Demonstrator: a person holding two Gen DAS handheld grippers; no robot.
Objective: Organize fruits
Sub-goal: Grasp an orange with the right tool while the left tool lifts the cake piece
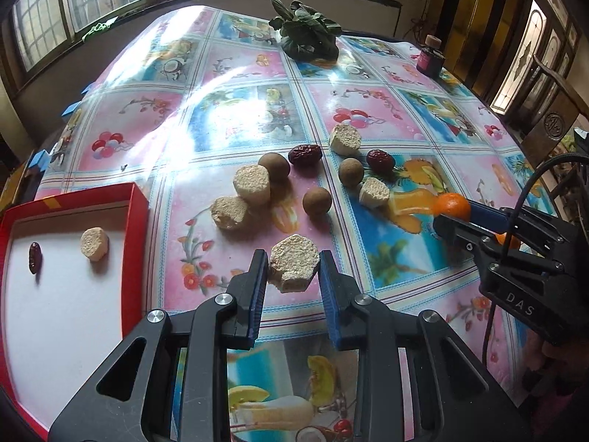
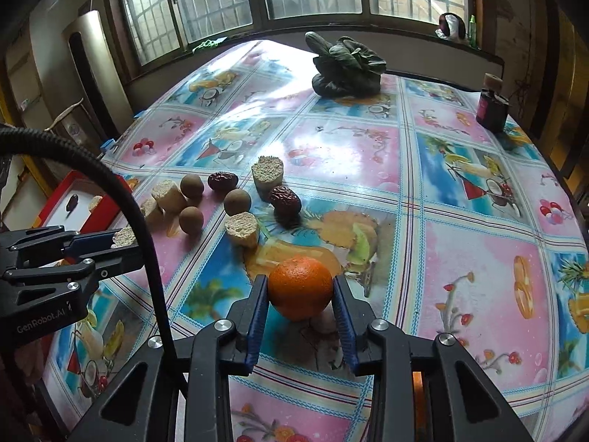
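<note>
Surface [image 1: 368,118], patterned cloth, fills my frame. Red tray [image 1: 140,206], lower left: one beige chunk, one date. Left hand-held gripper [image 1: 292,276], bottom centre, clamped on a beige chunk [image 1: 292,263]. Right hand-held gripper [image 2: 300,294], bottom centre of its view, clamped on the orange [image 2: 300,287].
</note>
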